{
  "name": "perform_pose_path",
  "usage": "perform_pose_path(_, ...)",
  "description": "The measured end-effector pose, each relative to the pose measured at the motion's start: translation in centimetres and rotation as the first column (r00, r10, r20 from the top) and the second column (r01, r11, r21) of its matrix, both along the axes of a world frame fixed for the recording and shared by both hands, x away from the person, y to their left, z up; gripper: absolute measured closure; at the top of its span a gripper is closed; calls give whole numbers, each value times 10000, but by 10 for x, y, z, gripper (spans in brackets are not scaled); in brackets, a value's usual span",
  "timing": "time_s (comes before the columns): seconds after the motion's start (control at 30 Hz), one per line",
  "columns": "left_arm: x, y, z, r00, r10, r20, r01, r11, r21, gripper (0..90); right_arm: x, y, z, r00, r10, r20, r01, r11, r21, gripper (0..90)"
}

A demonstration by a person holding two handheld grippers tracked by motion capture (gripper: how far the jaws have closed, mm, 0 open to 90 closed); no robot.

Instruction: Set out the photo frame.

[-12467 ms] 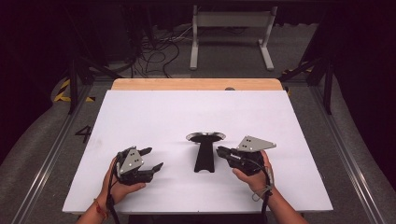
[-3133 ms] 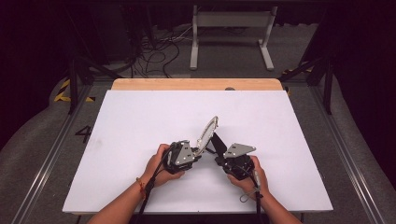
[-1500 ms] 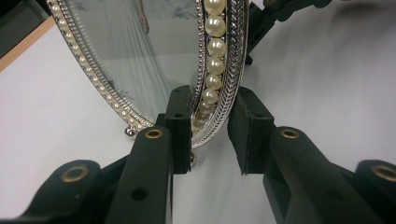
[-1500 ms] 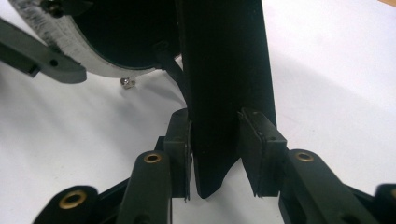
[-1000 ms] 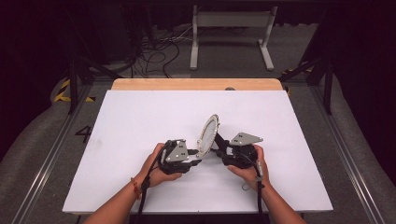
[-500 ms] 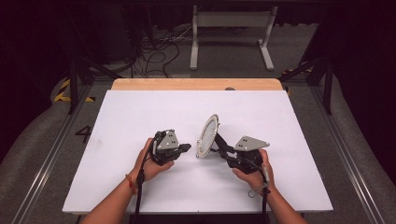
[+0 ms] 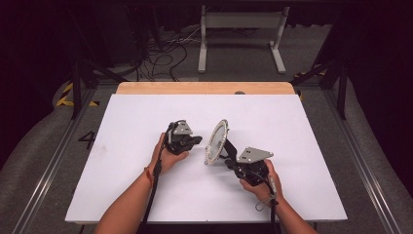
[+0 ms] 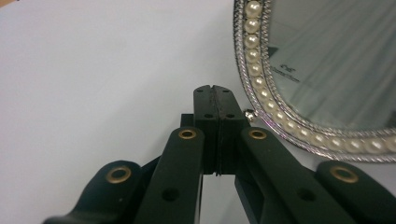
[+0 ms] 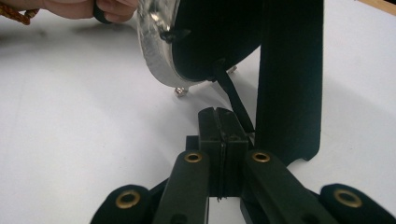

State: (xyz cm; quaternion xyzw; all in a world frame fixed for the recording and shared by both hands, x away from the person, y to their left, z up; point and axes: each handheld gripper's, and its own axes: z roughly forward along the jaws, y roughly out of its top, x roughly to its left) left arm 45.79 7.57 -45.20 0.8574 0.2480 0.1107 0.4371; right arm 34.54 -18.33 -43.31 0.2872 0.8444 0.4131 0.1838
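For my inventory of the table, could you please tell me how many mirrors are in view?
1. The pearl-rimmed oval mirror stands upright on its black easel stand near the middle of the white table, between the two grippers.

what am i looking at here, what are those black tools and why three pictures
A person at a white table holds a hand-held gripper in each hand. One picture looks down from above; the other two come from cameras riding on each tool, looking along its black fingers. On the table stands a small oval mirror with a pearl rim, propped on its black stand. The left gripper is shut and empty beside the mirror. The right gripper is shut just behind it; its fingers have just been closing, with nothing visibly between them.
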Motion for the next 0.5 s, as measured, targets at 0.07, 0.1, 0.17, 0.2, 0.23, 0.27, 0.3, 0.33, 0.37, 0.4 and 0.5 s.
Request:
perform_pose_path(0.07, 2, -4, 1, 9999, 32, 129, -33, 9999, 112, 898, 2, 4, -4, 9998, -175, -8, 174, 9997, -186, 900)
perform_pose_path(0.1, 3, -7, -1, 9999, 44, 158, -48, 9997, 257, 898, 3, 6, -7, 9991, -415, -17, 414, 9988, -266, 900)
perform_pose_path(0.17, 5, -10, -4, 9998, 135, 160, -142, 9988, 466, 899, 3, 6, -8, 9989, -473, -18, 472, 9984, -316, 900)
perform_pose_path(0.2, 7, -13, -8, 9996, 254, 107, -260, 9977, 632, 899, 4, 6, -8, 9986, -526, 0, 525, 9980, -349, 900)
perform_pose_path(0.23, 8, -14, -11, 9995, 310, -49, -306, 9974, 645, 899, 5, 5, -9, 9983, -589, -6, 588, 9975, -401, 900)
perform_pose_path(0.27, 8, -15, -11, 9993, 378, -50, -374, 9971, 662, 898, 5, 4, -9, 9978, -661, -2, 660, 9970, -403, 900)
perform_pose_path(0.3, 9, -15, -10, 9993, 374, 53, -377, 9978, 551, 898, 6, 2, -10, 9974, -718, -21, 716, 9966, -403, 900)
perform_pose_path(0.33, 9, -15, -10, 9993, 377, 39, -379, 9978, 535, 898, 7, 1, -10, 9971, -756, -40, 754, 9964, -386, 900)
perform_pose_path(0.37, 9, -16, -10, 9994, 349, 38, -351, 9977, 578, 898, 7, 0, -10, 9972, -735, -98, 731, 9967, -346, 900)
perform_pose_path(0.4, 8, -17, -10, 9995, 301, -36, -298, 9971, 703, 898, 8, 0, -10, 9973, -726, -103, 722, 9968, -344, 900)
perform_pose_path(0.5, 9, -19, -10, 9998, 92, -182, -80, 9977, 670, 898, 8, 1, -10, 9974, -725, -48, 722, 9964, -452, 900)
